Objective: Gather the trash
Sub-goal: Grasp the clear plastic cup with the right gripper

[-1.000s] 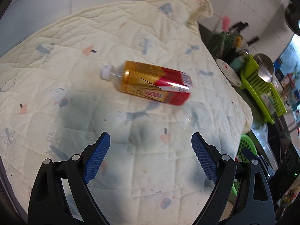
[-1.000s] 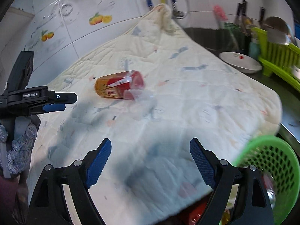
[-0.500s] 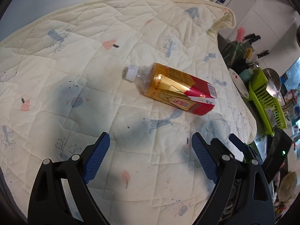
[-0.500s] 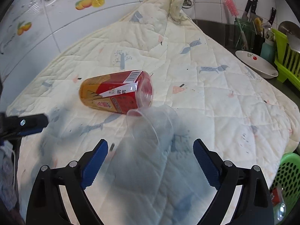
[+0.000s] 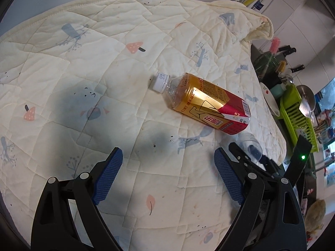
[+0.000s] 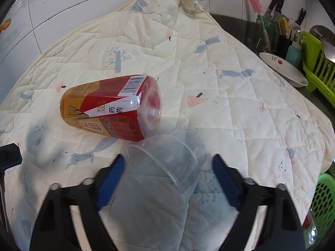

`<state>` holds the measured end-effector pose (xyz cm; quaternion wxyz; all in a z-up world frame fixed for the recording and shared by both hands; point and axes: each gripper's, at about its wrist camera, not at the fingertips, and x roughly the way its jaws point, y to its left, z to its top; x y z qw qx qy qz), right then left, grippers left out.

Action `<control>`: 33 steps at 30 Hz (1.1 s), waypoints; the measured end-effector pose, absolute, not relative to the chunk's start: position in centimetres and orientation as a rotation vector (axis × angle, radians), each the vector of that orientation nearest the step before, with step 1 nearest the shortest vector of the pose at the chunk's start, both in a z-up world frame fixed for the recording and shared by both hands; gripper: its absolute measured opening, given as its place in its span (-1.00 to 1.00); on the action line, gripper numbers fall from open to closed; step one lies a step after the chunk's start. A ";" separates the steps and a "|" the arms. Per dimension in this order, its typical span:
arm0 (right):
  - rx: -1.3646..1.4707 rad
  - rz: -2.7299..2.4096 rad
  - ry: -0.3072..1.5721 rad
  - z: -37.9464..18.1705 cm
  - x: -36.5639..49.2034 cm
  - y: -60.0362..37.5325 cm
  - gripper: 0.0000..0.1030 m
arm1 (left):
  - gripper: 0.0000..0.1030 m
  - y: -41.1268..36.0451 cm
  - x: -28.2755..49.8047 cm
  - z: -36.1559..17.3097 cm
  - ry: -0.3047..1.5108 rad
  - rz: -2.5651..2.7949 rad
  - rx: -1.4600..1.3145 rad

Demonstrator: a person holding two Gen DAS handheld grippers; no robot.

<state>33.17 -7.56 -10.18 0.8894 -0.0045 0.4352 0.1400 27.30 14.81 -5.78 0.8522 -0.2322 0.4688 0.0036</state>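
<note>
- While the clear plastic cup [image 6: 165,163] lies on its side on the quilted mat [image 6: 240,108], the right gripper [image 6: 167,175] brackets it, jaws spread, pads not visibly touching.
- Step in hand, as judged: grasping the cup.
- Next move: close gently; thin walls likely crush.
- The labelled drink bottle [image 5: 206,103] lies beside the cup.
- The left gripper [image 5: 167,177] hovers spread, empty, short of the bottle.
- A green basket [image 6: 323,200] sits at the mat's edge.

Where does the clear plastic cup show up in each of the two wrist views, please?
Left wrist view: the clear plastic cup lies lower right, partly hidden behind the right gripper.
Right wrist view: it lies on its side at bottom centre, between the open fingers.
Shared landmark: the bottle, lying beside the cup in both.
</note>
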 end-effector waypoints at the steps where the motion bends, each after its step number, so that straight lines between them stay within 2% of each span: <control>1: -0.009 0.293 0.910 -10.3 33.2 -7.6 0.35 | 0.70 14.7 27.4 -5.8 0.987 0.009 -0.493; 23: 0.028 0.388 0.800 -6.4 25.9 -17.0 0.34 | 0.80 8.6 32.7 -5.7 0.979 0.123 -0.789; 33: 0.087 0.411 0.787 -6.7 23.6 -22.5 0.34 | 0.83 6.3 37.2 -6.3 0.970 0.244 -0.865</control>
